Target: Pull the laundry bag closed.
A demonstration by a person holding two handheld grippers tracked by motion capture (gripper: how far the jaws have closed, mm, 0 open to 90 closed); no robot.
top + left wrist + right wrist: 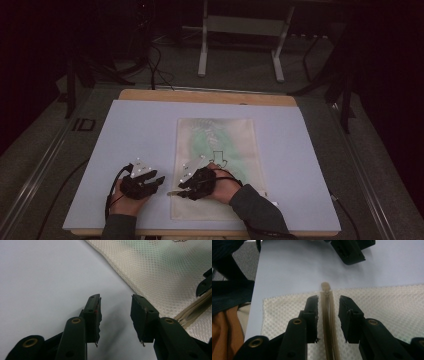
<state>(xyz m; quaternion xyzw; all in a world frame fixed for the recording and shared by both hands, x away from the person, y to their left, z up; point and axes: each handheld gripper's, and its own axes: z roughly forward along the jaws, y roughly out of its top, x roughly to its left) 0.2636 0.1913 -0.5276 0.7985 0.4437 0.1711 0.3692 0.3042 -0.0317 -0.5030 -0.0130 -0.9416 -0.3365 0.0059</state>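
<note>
Covering most of a wooden table [210,96], a pale lilac sheet [135,135] serves as the work surface; grey carpet [45,150], the legs of a metal frame [202,50] and loose cables are seen beyond in a dim room. A cream mesh bag [220,145] with a green print is laid flat right of centre, its zipper [329,322] running along the near edge. The right gripper [328,315] is held low over the bag's near left corner, jaws apart on either side of the zipper, seemingly without pressing it. The left gripper [116,315] is rested on the sheet just left of the bag, jaws apart around nothing.
</note>
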